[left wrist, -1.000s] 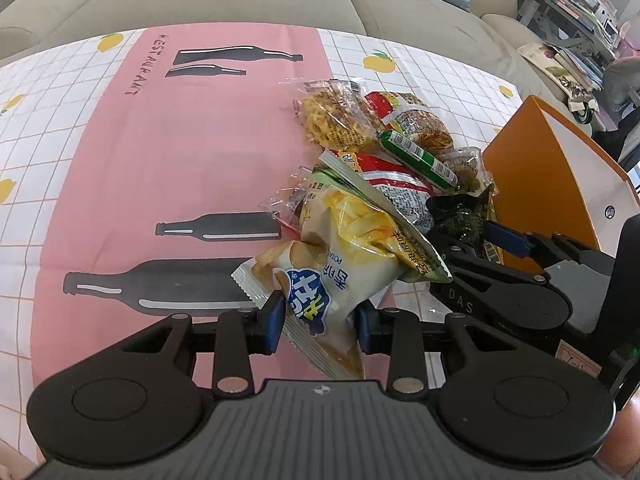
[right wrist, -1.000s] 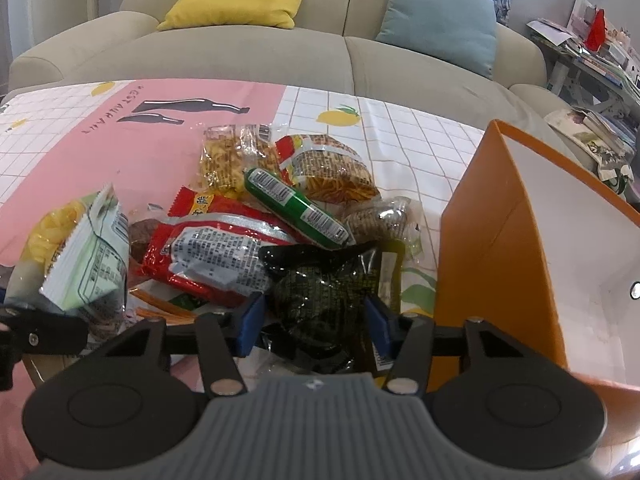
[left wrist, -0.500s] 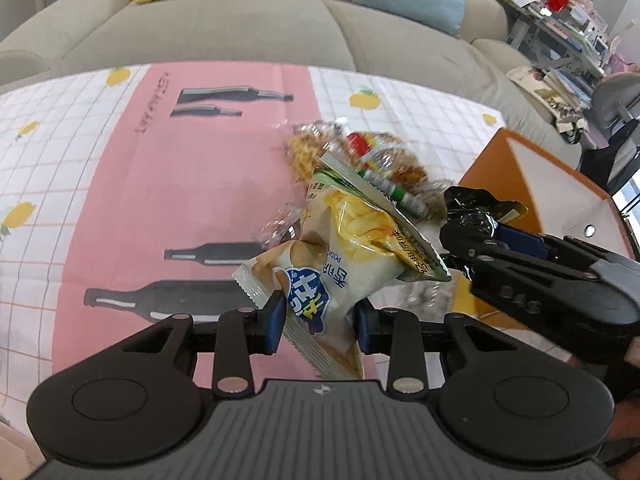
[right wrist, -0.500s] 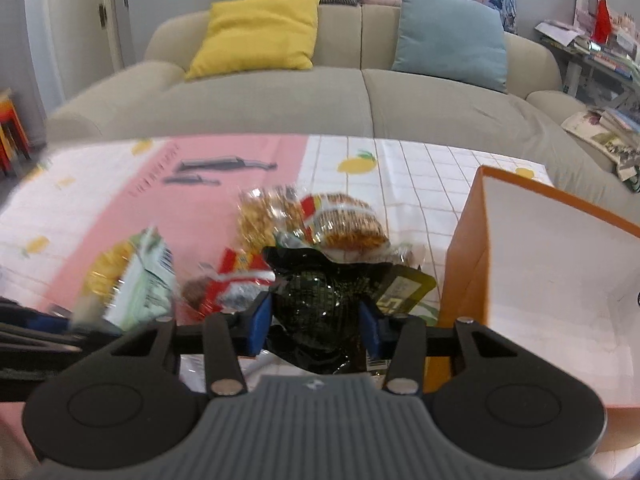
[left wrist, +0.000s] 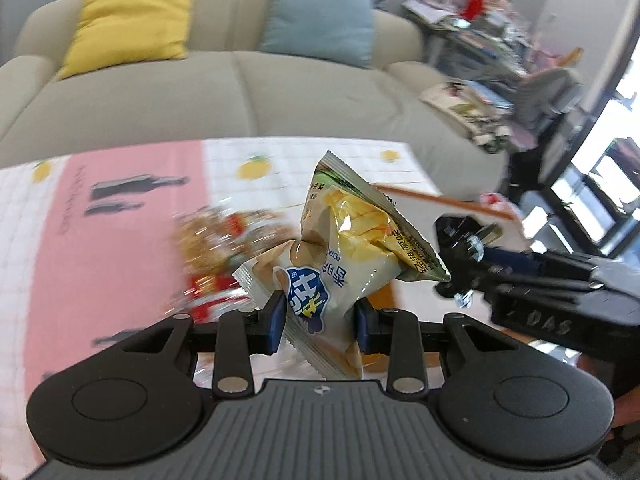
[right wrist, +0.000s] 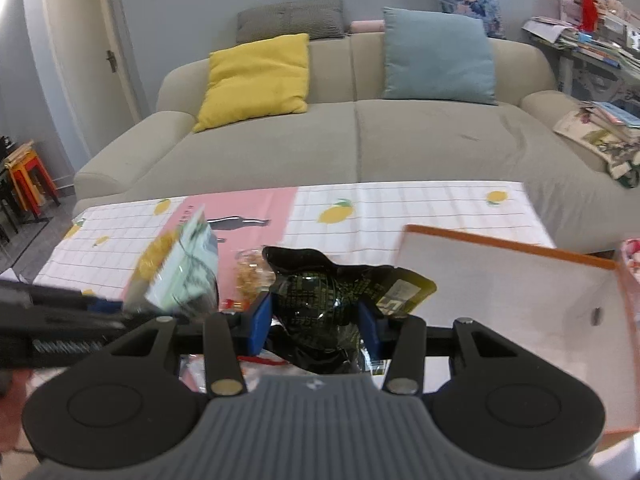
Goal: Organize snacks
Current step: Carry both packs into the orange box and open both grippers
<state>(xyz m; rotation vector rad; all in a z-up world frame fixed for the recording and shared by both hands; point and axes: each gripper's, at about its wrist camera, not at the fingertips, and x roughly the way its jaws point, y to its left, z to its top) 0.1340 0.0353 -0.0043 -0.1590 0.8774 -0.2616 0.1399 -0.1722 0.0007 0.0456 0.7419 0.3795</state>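
My left gripper (left wrist: pixel 320 318) is shut on a yellow-and-white chip bag (left wrist: pixel 352 248) and holds it high above the table. My right gripper (right wrist: pixel 314 320) is shut on a dark green snack packet (right wrist: pixel 320 300), also lifted. The right gripper shows in the left wrist view (left wrist: pixel 464 264), just right of the chip bag. The chip bag shows in the right wrist view (right wrist: pixel 180 272) at left. An orange box with a white inside (right wrist: pixel 508 300) stands open at the right. The remaining snack pile (left wrist: pixel 216 248) lies blurred on the cloth below.
The table carries a pink and white checked cloth (right wrist: pixel 400 212) with lemons and bottle prints. A beige sofa (right wrist: pixel 360 140) with yellow and blue cushions stands behind it. Cluttered shelves (right wrist: pixel 592 36) and magazines are at the far right.
Both grippers have risen well above the table with their packets, so the views now tilt up toward the sofa. The snack pile has dropped lower in view.
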